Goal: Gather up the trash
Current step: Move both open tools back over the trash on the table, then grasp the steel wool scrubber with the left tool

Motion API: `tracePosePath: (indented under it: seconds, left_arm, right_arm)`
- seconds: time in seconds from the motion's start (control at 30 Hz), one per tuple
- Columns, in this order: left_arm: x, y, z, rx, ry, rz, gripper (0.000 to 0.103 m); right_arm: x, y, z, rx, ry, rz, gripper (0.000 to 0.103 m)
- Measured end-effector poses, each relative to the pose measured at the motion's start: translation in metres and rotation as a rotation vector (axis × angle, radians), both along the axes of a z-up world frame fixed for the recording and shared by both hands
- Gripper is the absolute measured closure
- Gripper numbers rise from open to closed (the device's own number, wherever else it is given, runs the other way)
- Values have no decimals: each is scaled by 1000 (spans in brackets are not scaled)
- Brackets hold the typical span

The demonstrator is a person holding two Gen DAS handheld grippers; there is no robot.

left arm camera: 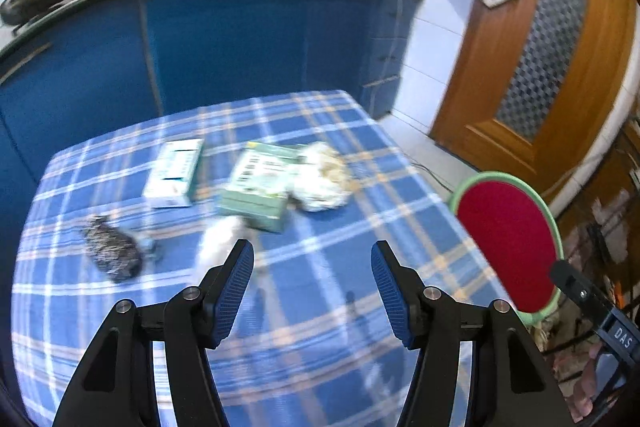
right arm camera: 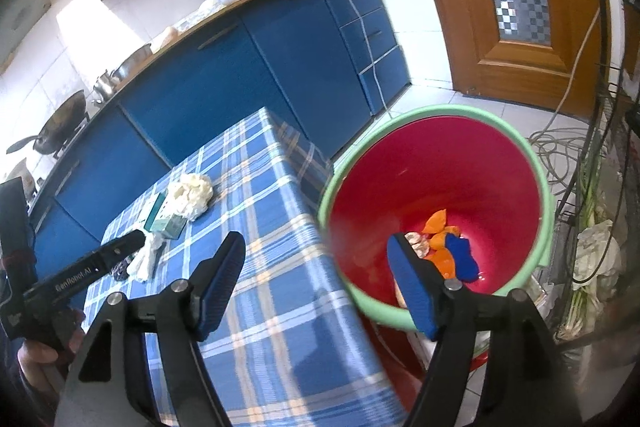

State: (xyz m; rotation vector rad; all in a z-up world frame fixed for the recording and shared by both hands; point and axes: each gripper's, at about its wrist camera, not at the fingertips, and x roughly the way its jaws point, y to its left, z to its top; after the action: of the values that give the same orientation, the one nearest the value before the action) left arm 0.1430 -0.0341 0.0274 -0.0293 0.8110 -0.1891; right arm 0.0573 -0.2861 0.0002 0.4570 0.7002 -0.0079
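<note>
On the blue plaid table [left arm camera: 320, 267] lie a white-teal box [left arm camera: 174, 171], a green box [left arm camera: 260, 187], a crumpled white wrapper [left arm camera: 320, 179], a white tissue wad [left arm camera: 220, 239] and a dark speckled wrapper [left arm camera: 114, 253]. My left gripper [left arm camera: 312, 259] is open and empty above the table, just in front of the tissue. The red bin with green rim [right arm camera: 436, 163] stands right of the table and holds orange and blue scraps [right arm camera: 452, 251]. My right gripper [right arm camera: 316, 247] is open and empty, over the table edge and bin rim.
Blue kitchen cabinets [left arm camera: 224, 39] with pots and appliances on top stand behind the table. A wooden door [left arm camera: 532, 67] is at the right. Cables and a wire rack [right arm camera: 592, 187] sit on the floor right of the bin. The left gripper's body [right arm camera: 80, 275] shows at left.
</note>
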Motion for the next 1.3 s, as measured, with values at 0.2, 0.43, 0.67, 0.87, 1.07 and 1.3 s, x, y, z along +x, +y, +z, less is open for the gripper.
tracePosePath:
  seconds: [0.2, 0.43, 0.67, 0.87, 1.07, 1.3]
  left_arm:
    - [3, 43, -1, -7, -5, 89, 40]
    - [4, 92, -2, -10, -10, 184, 40]
    - [15, 133, -13, -23, 19, 269, 40]
    - [26, 154, -23, -63, 45, 313, 40]
    - [39, 162, -36, -114, 74, 326, 40]
    - [45, 166, -48, -145, 91, 341, 40]
  right_arm:
    - [10, 26, 3, -29, 8, 49, 24]
    - [23, 58, 10, -76, 10, 108, 23]
    - [39, 95, 14, -105, 13, 167, 23]
    - [55, 127, 17, -131, 18, 218, 22]
    - [71, 156, 15, -156, 26, 260, 22]
    - [94, 189, 8, -184, 43, 313, 21]
